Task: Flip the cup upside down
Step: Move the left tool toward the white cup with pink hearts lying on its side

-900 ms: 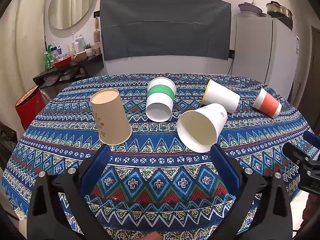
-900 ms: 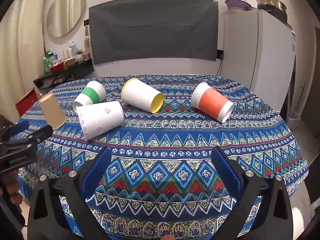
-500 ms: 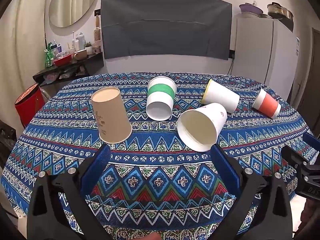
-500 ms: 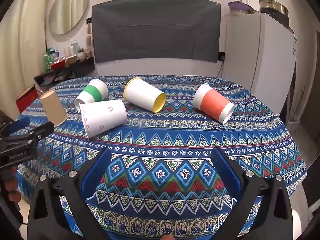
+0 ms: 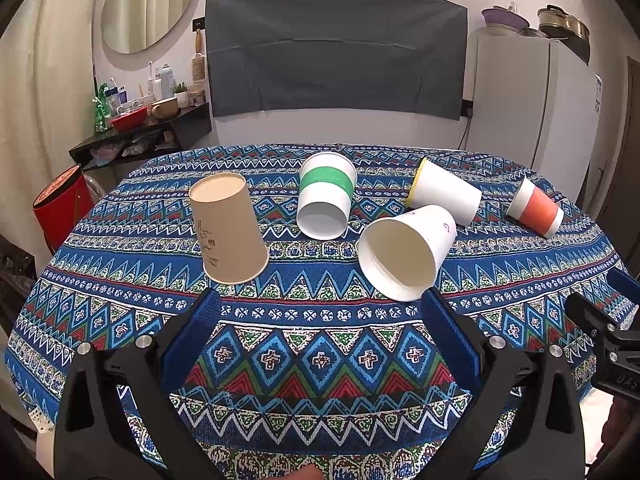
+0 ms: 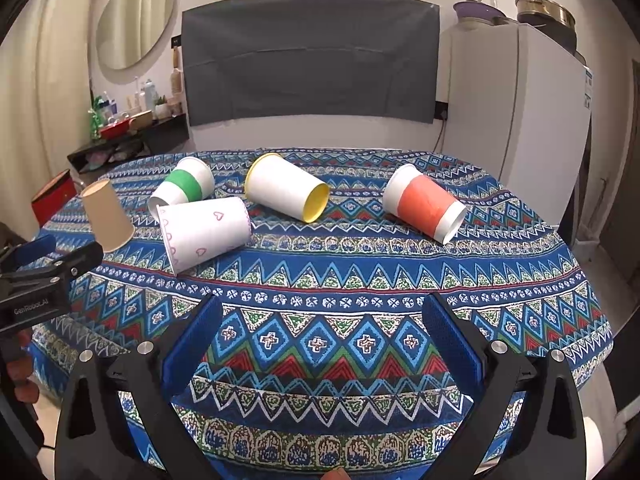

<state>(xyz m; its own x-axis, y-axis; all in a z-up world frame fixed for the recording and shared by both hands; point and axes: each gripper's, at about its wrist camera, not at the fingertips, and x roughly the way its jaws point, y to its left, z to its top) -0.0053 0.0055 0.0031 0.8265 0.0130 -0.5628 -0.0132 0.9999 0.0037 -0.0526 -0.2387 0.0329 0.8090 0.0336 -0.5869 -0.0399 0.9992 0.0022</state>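
The left gripper (image 5: 320, 312) and right gripper (image 6: 320, 312) both hover with jaws apart, holding nothing, above the patterned tablecloth (image 5: 320, 360). Just beyond the left gripper, the heart-printed cup (image 5: 404, 252) lies on its side, its hollow mouth facing that camera; the brown cup (image 5: 228, 228) stands upside down beside it. Only the right view shows the yellow-lined cup's (image 6: 286, 192) interior; behind stand a fridge (image 6: 516, 120) and a mirror (image 6: 134, 20).
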